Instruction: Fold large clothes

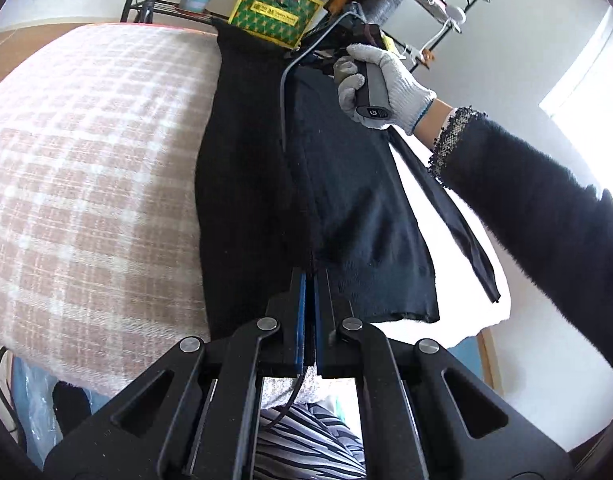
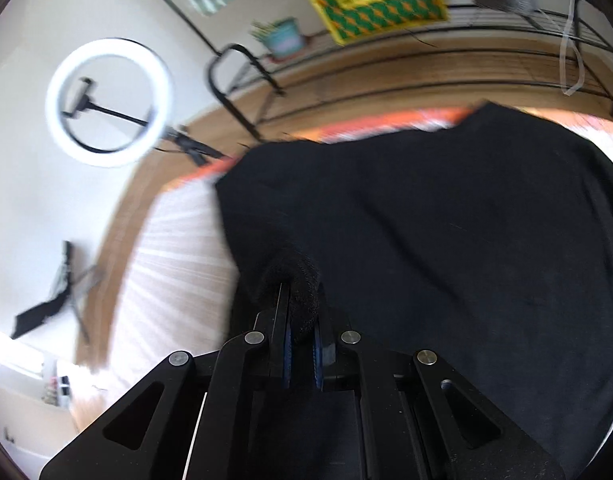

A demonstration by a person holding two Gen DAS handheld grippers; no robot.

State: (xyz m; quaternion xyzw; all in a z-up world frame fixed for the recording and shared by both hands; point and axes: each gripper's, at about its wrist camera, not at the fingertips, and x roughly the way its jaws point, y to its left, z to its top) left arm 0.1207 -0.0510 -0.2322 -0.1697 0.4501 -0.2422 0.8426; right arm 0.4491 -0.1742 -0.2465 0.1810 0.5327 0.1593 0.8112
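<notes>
Pinching a fold of the black garment (image 1: 258,184), the left gripper (image 1: 309,280) has its jaws pressed together on the cloth's near edge, with only a thin layer between the blue pads. The garment lies stretched along the checked pink-and-white blanket (image 1: 90,168) that covers the surface, and one part of it is lifted off the blanket toward the right hand (image 1: 380,80). That hand wears a grey knit glove and grips the handle of the right gripper (image 2: 301,312), whose jaws are closed on a bunched lump of the same black cloth. In the right wrist view the garment spreads dark and wide over the blanket, reaching its orange far edge. Behind stand a ring light (image 2: 108,102), a potted plant (image 2: 284,36) and a yellow-green box (image 1: 274,10) on a black metal rack (image 2: 486,36).
</notes>
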